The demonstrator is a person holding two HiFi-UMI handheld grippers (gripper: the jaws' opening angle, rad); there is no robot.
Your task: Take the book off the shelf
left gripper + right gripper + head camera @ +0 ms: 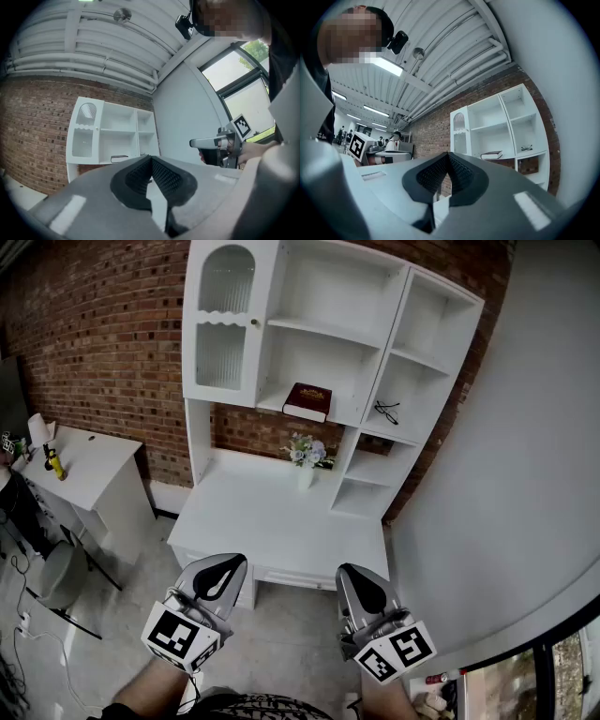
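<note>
Book (307, 400) lies flat on shelf (348, 416), cover upward.

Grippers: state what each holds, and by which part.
Nothing. The left gripper and right gripper are both shut and empty; the book lies on its shelf, untouched.

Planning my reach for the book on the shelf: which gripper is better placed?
Probably right: both grippers are shut, empty and short of the shelf, but the book sits slightly nearer the right gripper than the left gripper.
</note>
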